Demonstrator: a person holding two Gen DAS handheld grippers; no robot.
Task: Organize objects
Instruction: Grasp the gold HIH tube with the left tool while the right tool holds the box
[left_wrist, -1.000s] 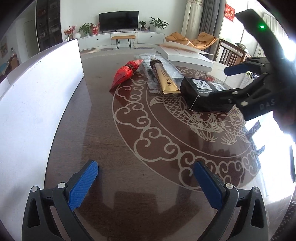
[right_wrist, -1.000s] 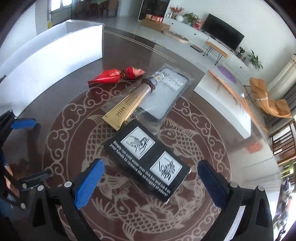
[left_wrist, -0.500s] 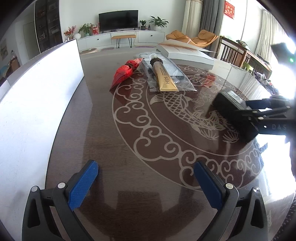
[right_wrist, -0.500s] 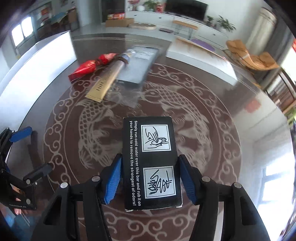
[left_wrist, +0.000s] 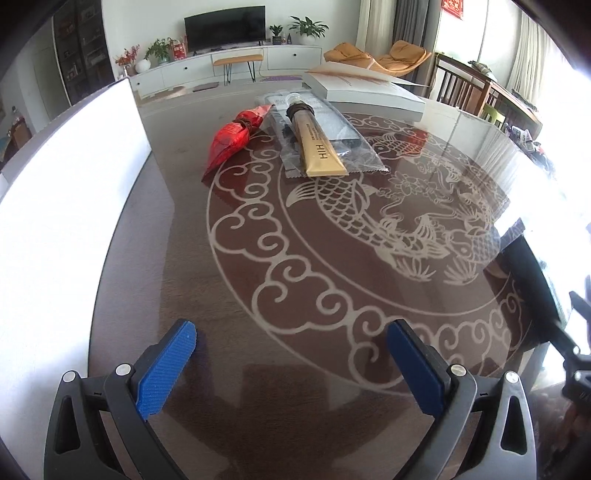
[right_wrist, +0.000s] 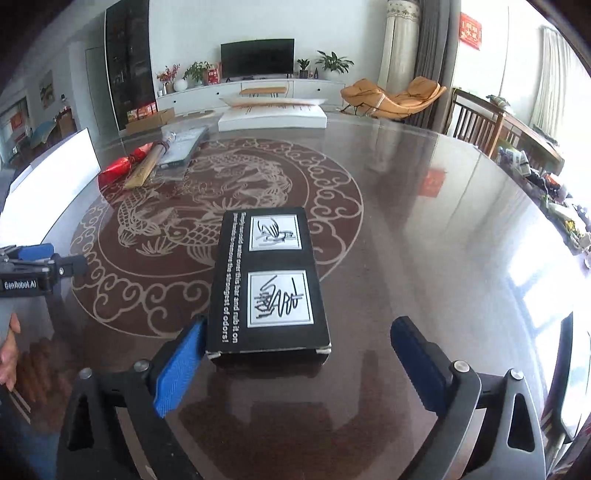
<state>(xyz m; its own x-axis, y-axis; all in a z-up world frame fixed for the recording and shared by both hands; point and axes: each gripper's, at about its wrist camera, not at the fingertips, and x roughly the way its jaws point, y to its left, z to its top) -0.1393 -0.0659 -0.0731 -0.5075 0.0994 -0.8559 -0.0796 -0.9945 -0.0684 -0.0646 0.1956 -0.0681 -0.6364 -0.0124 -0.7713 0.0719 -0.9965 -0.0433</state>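
A black box with white print (right_wrist: 267, 284) lies flat on the dark table between the fingers of my right gripper (right_wrist: 295, 365). The right gripper is open; its left pad (right_wrist: 181, 365) touches the box's near left corner and the right pad stands apart. The box also shows at the right edge of the left wrist view (left_wrist: 532, 288). My left gripper (left_wrist: 291, 369) is open and empty over bare table. Further back lie a red packet (left_wrist: 232, 138), a gold tube (left_wrist: 317, 147) and a clear-wrapped grey pack (left_wrist: 332, 125).
A white panel (left_wrist: 66, 206) stands along the table's left side. A flat white box (left_wrist: 365, 92) lies at the far edge. The table (left_wrist: 280, 251) has a round fish pattern. Wooden chairs (right_wrist: 476, 122) stand to the right.
My right gripper closed on the black box, carried it toward the table's near right side, set it down flat and opened. The left gripper has not moved.
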